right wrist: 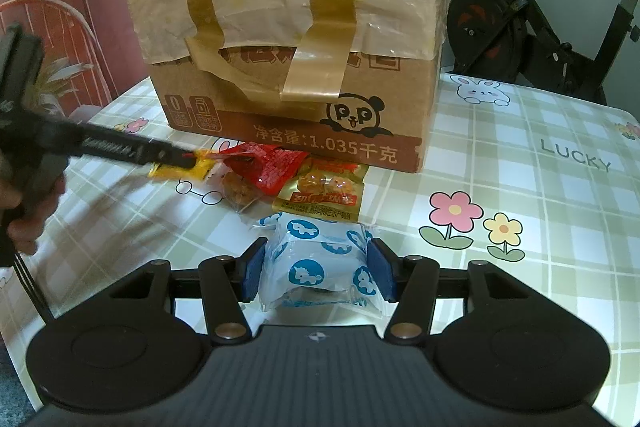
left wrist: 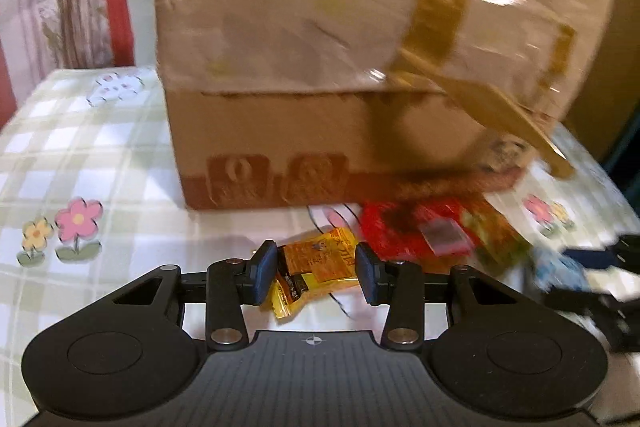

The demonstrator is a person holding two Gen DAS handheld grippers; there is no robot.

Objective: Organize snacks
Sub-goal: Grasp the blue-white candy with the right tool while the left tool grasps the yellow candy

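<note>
Left gripper (left wrist: 316, 269) low over the table, fingers (left wrist: 262, 273) spread either side of a yellow packet, not clamped. Right gripper (right wrist: 316, 269) level, pads (right wrist: 252, 273) pressed against a blue-and-white packet. Hand (right wrist: 24, 203) wrapped round the left handle, seen from the right wrist.

There is one cardboard box (right wrist: 288, 67) and two grippers. Five snack packets lie on the table: one yellow (left wrist: 316, 267), one red (right wrist: 272, 167), one gold (right wrist: 320, 195), one clear (right wrist: 240, 195), one blue-and-white (right wrist: 320, 267).

A table covered by a pale green checked cloth (right wrist: 520, 131) with flowers, a rabbit and the word LUCKY fills the foreground. At two o'clock stands a black exercise bike (right wrist: 532, 15). At ten o'clock hangs a red patterned wall hanging (right wrist: 60, 7).
</note>
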